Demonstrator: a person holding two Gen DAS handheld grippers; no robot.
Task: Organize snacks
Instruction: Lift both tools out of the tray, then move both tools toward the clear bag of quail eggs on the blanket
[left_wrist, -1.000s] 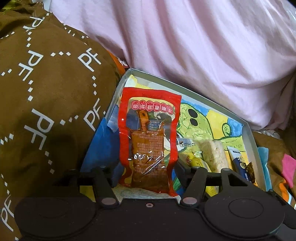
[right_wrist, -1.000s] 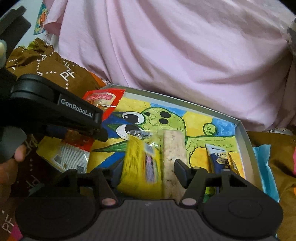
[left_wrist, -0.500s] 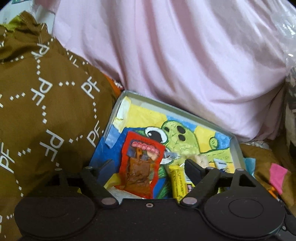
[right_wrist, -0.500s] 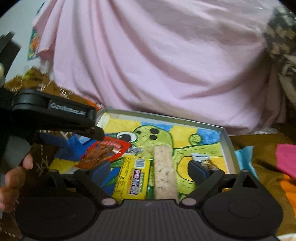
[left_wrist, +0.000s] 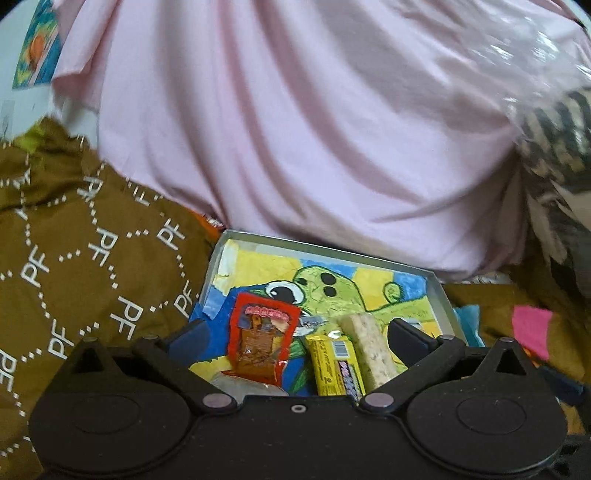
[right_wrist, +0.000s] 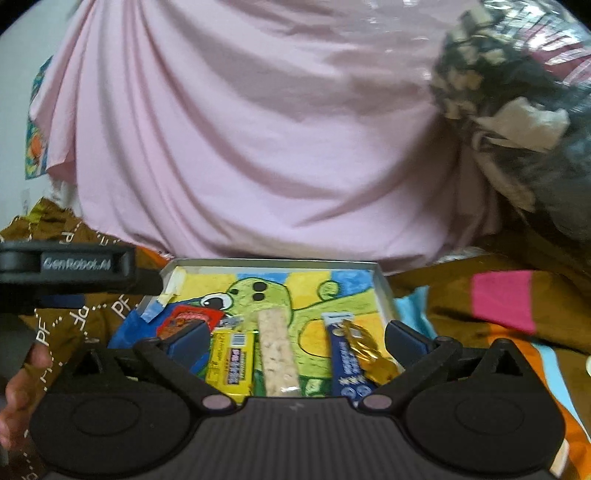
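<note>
Left wrist view: left gripper (left_wrist: 293, 332) w/ jaws spreading wide, nothing pinched between them; the snacks seen in the gap lie loose in the shallow grey tin tray (left_wrist: 437, 291), whose floor is lined w/ a bright cartoon drawing; red plastic packet of brown snack (left_wrist: 264, 339) lies flat on the tray's left side, yellow wrapped bar (left_wrist: 334, 363) next to it, pale speckled rice bar (left_wrist: 367, 350) touching the yellow one on the right; prob. set side by side so they sit in a neat row; tray rests on brown bedding printed w/ white "PF" letters (left_wrist: 74, 266); pink draped cloth (left_wrist: 295, 147) behind.

Right wrist view: right gripper (right_wrist: 295, 338) also w/ jaws widening, empty; same tray, same row, plus a dark blue stick packet (right_wrist: 345, 363) and a gold foil-wrapped sweet (right_wrist: 369, 350) leaning on it at the right end; left gripper's black body pokes in at left edge, a hand (right_wrist: 16, 391) below it; all visible snacks look already in the tray, so sorting seems near done.
</note>
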